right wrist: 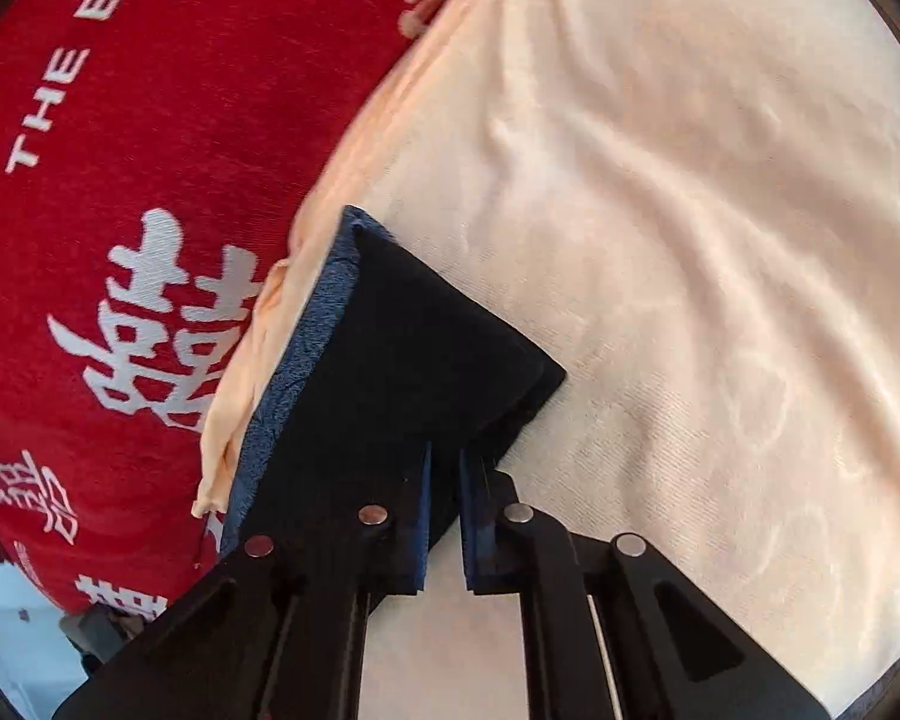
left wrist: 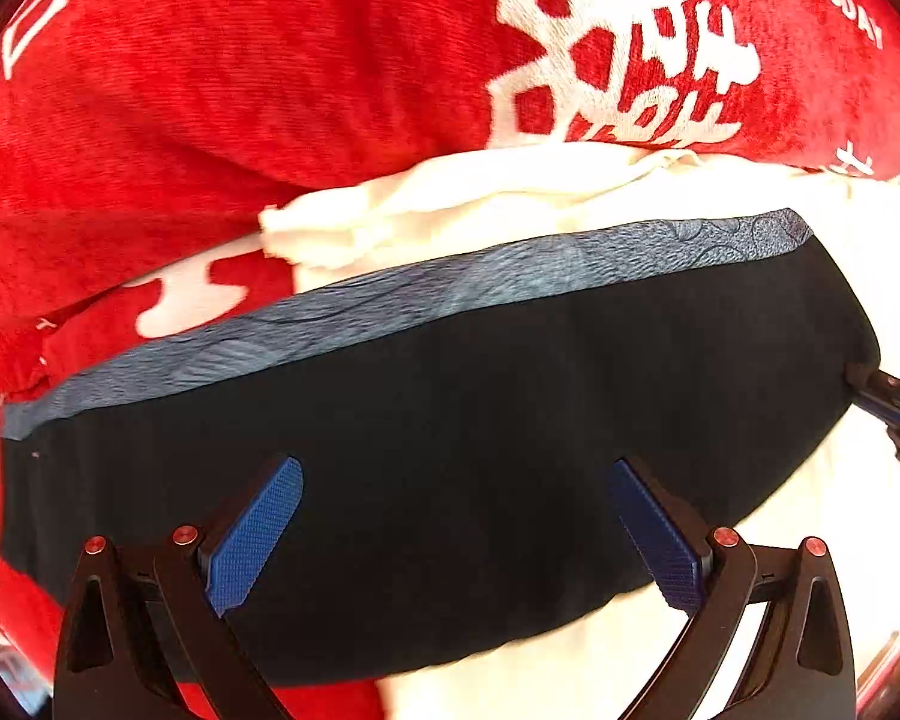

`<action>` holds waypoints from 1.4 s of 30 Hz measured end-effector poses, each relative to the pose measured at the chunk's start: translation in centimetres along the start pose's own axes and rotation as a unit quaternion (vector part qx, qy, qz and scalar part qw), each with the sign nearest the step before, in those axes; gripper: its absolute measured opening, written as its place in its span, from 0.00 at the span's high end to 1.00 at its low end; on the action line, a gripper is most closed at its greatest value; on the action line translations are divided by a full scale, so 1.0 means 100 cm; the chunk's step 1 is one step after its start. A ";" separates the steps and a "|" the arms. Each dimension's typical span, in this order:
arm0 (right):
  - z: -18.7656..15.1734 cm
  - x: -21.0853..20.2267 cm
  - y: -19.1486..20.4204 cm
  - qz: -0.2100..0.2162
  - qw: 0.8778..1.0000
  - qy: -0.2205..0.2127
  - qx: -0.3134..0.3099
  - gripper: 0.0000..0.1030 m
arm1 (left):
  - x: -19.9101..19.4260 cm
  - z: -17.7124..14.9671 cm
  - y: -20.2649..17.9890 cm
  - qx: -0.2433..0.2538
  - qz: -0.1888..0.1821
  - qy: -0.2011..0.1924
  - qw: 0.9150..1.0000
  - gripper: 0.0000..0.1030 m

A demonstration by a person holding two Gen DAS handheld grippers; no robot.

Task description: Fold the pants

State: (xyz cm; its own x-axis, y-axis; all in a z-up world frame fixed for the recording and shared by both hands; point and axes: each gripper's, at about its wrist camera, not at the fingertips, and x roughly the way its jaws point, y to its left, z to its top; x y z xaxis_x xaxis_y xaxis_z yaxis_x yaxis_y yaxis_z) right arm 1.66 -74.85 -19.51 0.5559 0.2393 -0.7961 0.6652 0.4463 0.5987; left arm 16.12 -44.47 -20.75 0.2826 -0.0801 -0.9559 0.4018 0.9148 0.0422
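Black pants (left wrist: 450, 450) with blue patterned band, cream towel (right wrist: 690, 240), red blanket (left wrist: 240, 90) with white characters

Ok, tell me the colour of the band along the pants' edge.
Blue-grey with a faint swirl pattern, on the band; the left wrist view shows it best.

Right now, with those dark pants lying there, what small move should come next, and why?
Probably lower the left tongs and close them on the dark pants. They hang open above the cloth, gripping nothing, while the right tongs already pinch the far end.
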 end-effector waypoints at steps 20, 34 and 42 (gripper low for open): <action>-0.031 0.001 -0.037 0.048 0.995 0.084 0.001 0.63 | 0.023 -0.005 -0.014 -0.022 0.039 0.035 0.998 0.00; -0.017 0.021 -0.033 0.092 0.993 0.070 0.004 0.59 | 0.023 -0.005 -0.015 -0.009 0.051 0.045 0.998 0.00; -0.001 0.036 -0.025 0.144 0.989 0.029 0.013 0.53 | 0.024 -0.005 -0.016 -0.004 0.049 0.045 0.998 0.00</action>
State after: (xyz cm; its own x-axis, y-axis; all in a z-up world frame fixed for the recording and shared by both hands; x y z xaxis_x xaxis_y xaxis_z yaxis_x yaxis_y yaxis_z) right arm 1.91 -75.04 -23.85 0.6948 0.4028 -0.5958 0.4970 0.3299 0.8026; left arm 15.69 -45.91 -23.29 0.2407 0.0463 -0.9695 0.3688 0.9196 0.1355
